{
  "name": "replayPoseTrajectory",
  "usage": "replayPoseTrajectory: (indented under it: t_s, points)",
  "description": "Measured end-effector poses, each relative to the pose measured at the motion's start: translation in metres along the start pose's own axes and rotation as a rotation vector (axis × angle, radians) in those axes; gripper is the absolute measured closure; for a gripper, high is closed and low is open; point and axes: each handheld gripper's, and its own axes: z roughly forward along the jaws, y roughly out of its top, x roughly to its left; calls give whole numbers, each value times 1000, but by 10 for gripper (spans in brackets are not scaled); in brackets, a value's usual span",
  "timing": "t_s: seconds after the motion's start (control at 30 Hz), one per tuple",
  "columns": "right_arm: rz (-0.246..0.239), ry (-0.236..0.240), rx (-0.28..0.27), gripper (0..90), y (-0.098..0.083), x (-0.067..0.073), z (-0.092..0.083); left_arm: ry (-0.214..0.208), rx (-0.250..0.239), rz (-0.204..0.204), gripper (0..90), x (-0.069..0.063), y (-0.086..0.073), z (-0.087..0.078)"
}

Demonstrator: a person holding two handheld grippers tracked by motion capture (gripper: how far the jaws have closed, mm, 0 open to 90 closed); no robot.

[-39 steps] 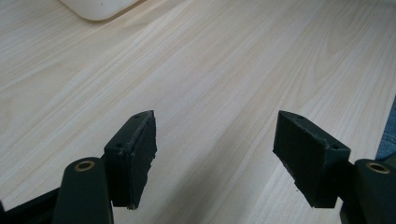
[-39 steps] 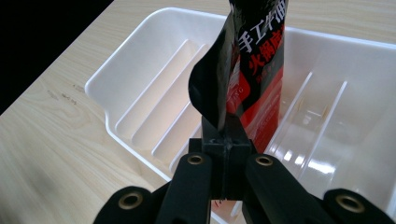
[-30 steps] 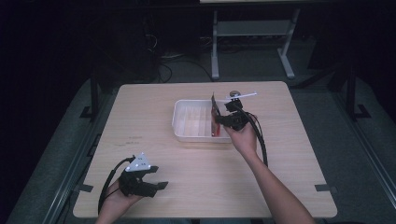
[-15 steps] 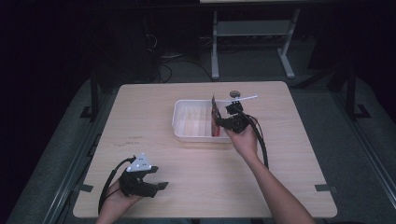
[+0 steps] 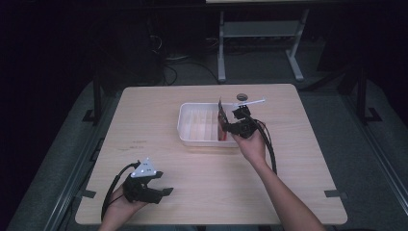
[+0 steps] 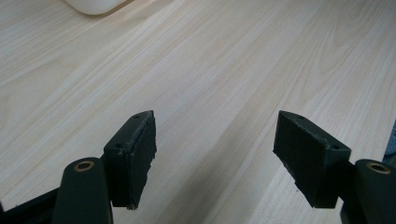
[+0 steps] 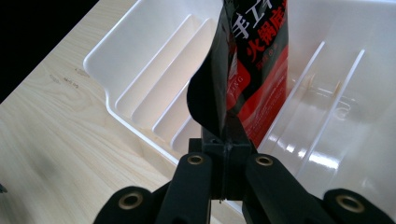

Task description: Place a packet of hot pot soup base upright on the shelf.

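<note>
A white ribbed plastic tray (image 5: 192, 134) sits mid-table. My right gripper (image 5: 226, 126) is shut on a black and red food packet (image 5: 222, 115), held upright over the tray's right end. In the right gripper view the packet (image 7: 252, 70) rises from the closed jaws (image 7: 226, 140) above the tray's ribs (image 7: 154, 98). My left gripper (image 5: 166, 191) rests low at the table's front left, open, with bare wood between its pads (image 6: 135, 158).
A small dark round object (image 5: 242, 97) lies behind the tray near the far edge. A corner of the tray (image 6: 93, 5) shows at the top of the left gripper view. Light wood table (image 5: 298, 159) stretches right and front.
The right gripper with the packet has edged slightly toward the tray's right end. The left gripper has stayed where it was.
</note>
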Motion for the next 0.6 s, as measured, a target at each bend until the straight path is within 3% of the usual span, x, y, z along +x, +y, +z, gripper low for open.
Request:
replayPoseTrajectory:
  t_s: [0.6]
  points:
    - [-1,8,1,841,-1,-1,-1,3,-12,-4,294,0,1,-2]
